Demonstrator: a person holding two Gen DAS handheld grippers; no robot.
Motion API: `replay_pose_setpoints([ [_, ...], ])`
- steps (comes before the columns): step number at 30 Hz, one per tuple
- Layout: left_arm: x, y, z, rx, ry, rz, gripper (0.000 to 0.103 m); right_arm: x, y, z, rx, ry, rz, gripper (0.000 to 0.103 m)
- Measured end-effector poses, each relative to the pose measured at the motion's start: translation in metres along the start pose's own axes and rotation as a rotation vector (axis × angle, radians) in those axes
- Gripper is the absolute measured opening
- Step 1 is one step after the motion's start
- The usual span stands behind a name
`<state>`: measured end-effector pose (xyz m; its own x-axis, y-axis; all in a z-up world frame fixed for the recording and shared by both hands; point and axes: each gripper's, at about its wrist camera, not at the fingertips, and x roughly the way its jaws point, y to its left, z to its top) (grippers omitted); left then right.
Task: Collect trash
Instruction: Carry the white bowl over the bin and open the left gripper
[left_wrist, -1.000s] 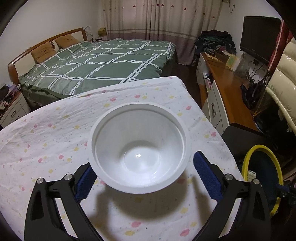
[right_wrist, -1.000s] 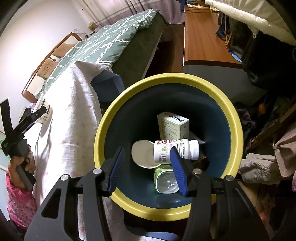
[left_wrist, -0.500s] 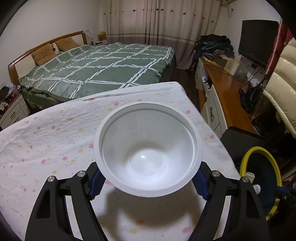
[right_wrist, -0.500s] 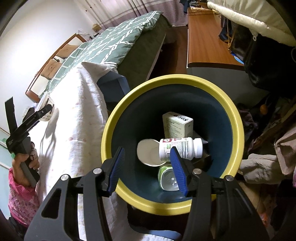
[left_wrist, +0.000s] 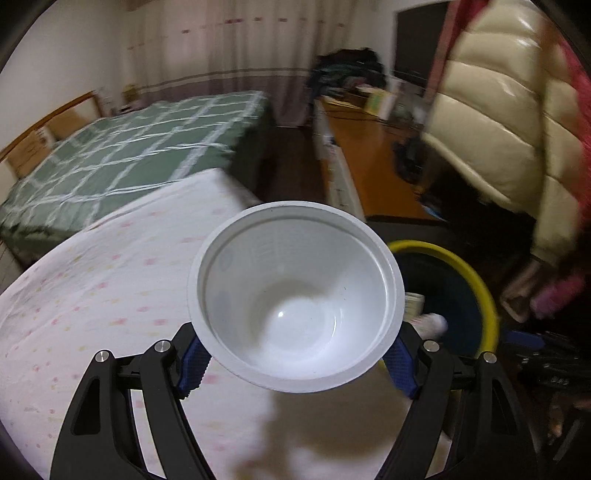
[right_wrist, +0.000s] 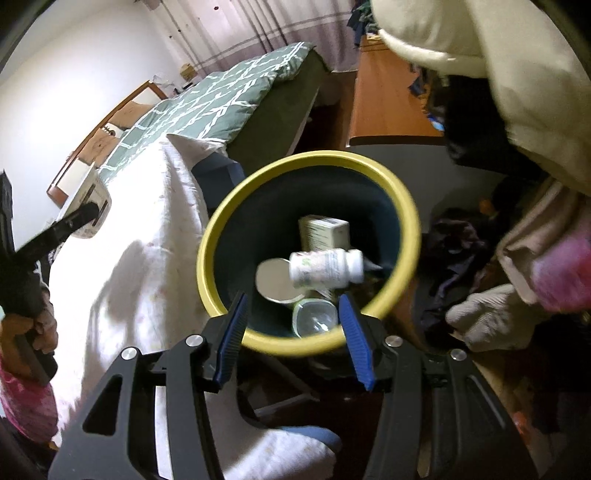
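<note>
Gripping the white plastic bowl at frame centre, our left gripper has just closed onto its sides. Our right gripper hangs open and empty. Already in the yellow-rimmed bin: a box, a pill bottle, probably a lid. Only the bowl, clean and empty, looks left.

1. The bowl hides the pad tips of the left gripper and the near left part of the bin.
2. The bottle label is too blurred to read.
3. The jacket, upper right, is motion-smeared and cut by the frame edge.
4. The bed is blurred.
</note>
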<state>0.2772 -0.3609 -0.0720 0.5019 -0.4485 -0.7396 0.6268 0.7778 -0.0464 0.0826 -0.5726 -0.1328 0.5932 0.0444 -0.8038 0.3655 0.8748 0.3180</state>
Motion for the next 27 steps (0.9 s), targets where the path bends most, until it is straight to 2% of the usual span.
replay_pose_setpoints([
  [7,0.015,-0.089,0.005,0.116,0.069,-0.108,0.078,-0.034,-0.02,-0.023,0.017,-0.044,-0.022,0.049],
  [11,0.039,-0.131,0.005,0.156,0.11,-0.125,0.078,-0.047,-0.029,-0.034,0.029,-0.057,-0.027,0.049],
  [13,0.056,-0.14,0.009,0.162,0.128,-0.137,0.078,-0.053,-0.035,-0.039,0.04,-0.06,-0.028,0.049],
  [16,0.075,-0.151,0.012,0.162,0.141,-0.127,0.078,-0.06,-0.041,-0.045,0.055,-0.069,-0.039,0.05],
  [19,0.083,-0.152,0.013,0.157,0.149,-0.095,0.089,-0.066,-0.042,-0.047,0.059,-0.079,-0.049,0.055],
  [21,0.08,-0.146,0.011,0.145,0.147,-0.093,0.09,-0.068,-0.039,-0.049,0.056,-0.087,-0.052,0.056],
  [24,0.056,-0.128,0.005,0.125,0.135,-0.098,0.09,-0.071,-0.031,-0.054,0.044,-0.095,-0.05,0.056],
  [27,0.011,-0.102,-0.005,0.085,0.084,-0.114,0.093,-0.073,-0.016,-0.061,0.014,-0.095,-0.038,0.056],
])
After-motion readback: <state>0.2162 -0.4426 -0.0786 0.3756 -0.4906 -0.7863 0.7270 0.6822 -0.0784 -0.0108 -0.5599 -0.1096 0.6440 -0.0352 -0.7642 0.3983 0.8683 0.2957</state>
